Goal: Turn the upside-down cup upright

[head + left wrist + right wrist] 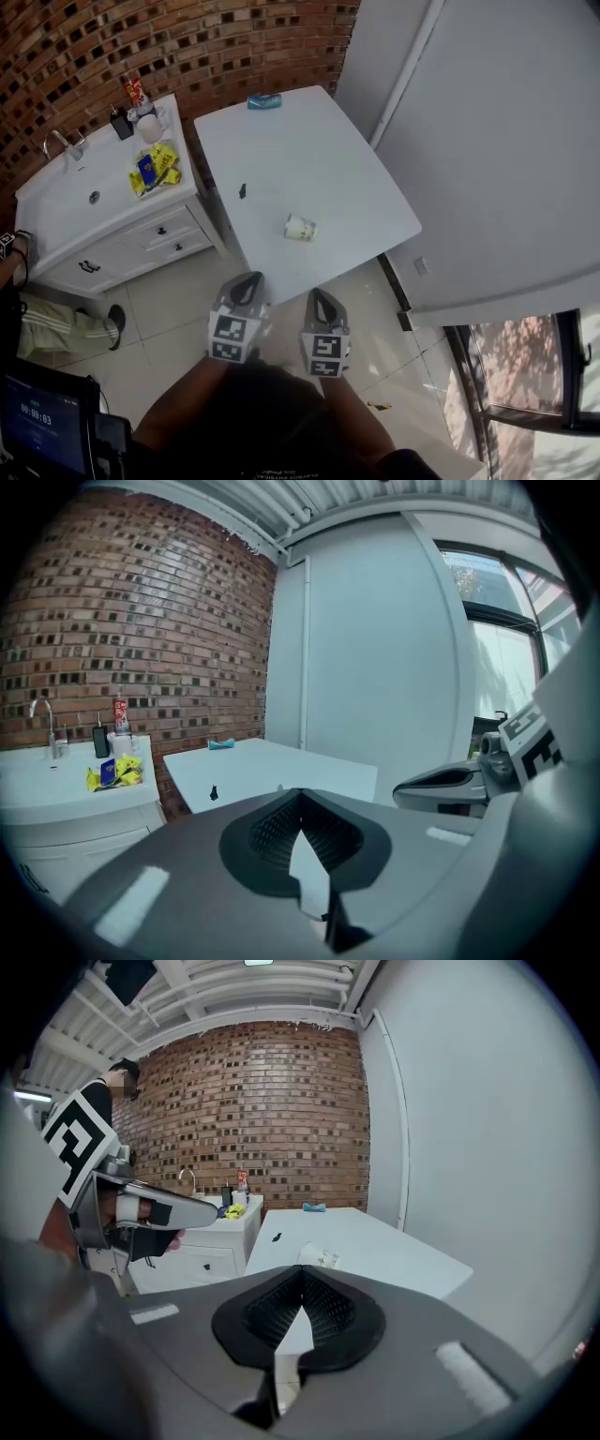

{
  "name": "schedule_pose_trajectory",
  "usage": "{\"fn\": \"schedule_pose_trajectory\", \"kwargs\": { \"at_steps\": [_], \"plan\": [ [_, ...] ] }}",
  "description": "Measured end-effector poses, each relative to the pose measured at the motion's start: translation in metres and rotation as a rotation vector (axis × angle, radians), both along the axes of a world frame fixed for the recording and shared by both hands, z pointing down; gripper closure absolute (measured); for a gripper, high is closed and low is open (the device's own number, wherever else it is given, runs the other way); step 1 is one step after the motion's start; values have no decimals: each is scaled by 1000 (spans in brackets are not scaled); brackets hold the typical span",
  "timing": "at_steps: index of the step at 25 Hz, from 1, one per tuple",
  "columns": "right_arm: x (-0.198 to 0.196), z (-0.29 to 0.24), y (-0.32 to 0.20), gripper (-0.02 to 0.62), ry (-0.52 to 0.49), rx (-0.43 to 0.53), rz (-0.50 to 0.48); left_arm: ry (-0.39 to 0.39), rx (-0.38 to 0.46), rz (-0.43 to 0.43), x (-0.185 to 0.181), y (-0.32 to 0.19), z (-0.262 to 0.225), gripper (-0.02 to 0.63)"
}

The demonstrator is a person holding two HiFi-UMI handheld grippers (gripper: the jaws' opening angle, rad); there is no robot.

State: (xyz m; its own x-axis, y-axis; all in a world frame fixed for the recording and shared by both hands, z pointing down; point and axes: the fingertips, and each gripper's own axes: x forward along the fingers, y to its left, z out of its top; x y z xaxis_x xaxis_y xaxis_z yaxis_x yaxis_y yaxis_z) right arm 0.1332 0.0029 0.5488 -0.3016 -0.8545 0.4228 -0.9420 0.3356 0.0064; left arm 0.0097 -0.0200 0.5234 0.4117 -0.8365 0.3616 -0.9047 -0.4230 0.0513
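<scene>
On a smooth white table sits a cup

White rectangular bench, top mostly bare, standing on a pale tiled floor. Three items on it, well apart: a pale cup near the front edge, seemingly on its side though hard to confirm; a small black object near the left edge about halfway back; a blue object at the far edge by the brick wall.
</scene>
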Motion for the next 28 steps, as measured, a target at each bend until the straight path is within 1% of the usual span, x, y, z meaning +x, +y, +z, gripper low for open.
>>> {"fn": "schedule_pose_trajectory", "kwargs": {
  "at_steps": [9, 13, 16, 19, 24, 28],
  "plan": [
    [-11, 3, -41, 583, 30, -20, 47, 24, -23, 23, -18, -44, 9, 609],
    [-18, 9, -56, 583, 43, -35, 69, 21, -23, 56, -23, -60, 12, 609],
    [-29, 14, -70, 583, 63, -50, 75, 22, -18, 79, -28, -75, 13, 609],
    [-40, 14, -77, 583, 87, -41, 76, 30, -22, 91, -35, -84, 15, 609],
    [-45, 12, -85, 583, 107, -23, 115, 32, -22, 118, -45, -98, 21, 609],
    [-54, 17, -87, 583, 120, -38, 112, 38, -20, 129, -52, -106, 23, 609]
  ]
}}
